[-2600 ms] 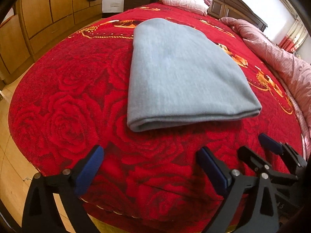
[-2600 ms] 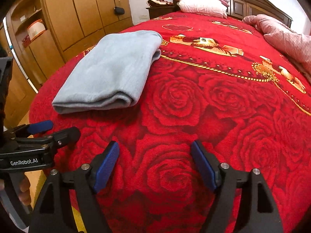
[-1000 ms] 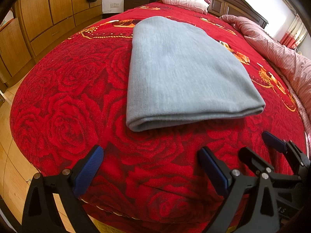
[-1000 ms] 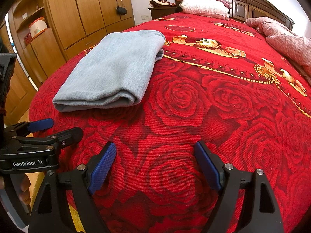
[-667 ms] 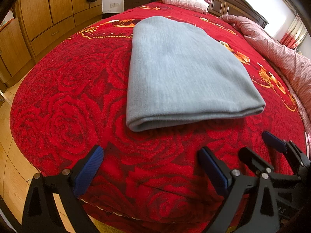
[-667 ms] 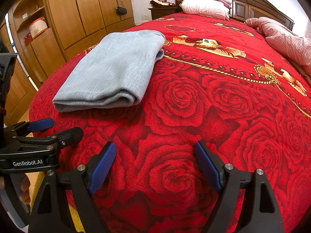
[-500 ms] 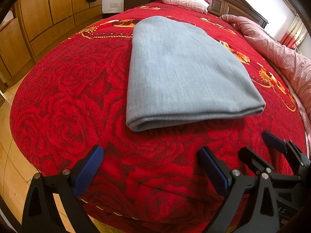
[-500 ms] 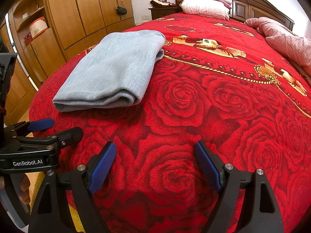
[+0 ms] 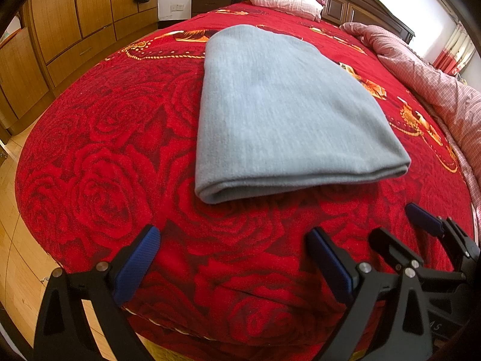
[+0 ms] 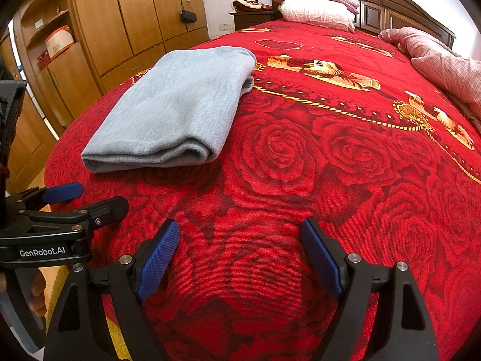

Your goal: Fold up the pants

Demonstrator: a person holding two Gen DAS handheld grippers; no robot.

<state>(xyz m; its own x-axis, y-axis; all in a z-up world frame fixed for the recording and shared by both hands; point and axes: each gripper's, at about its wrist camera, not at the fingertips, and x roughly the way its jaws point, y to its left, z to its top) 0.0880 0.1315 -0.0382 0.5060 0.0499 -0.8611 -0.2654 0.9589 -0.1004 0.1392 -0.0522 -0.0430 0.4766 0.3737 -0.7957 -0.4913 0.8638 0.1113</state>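
Lying folded pants (image 9: 282,111), tongs (image 9: 231,258) gaping

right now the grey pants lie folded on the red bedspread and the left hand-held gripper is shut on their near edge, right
Not quite. The grey pants do lie folded on the red bedspread, but the left hand-held gripper is open and clear of them, as the left wrist view shows.

Both wrist views sit low at the bed's (image 9: 90,150) foot, facing the headboard (image 10: 390,6). Shared: folded pants (image 9: 285,114), centre left view, upper left right view.
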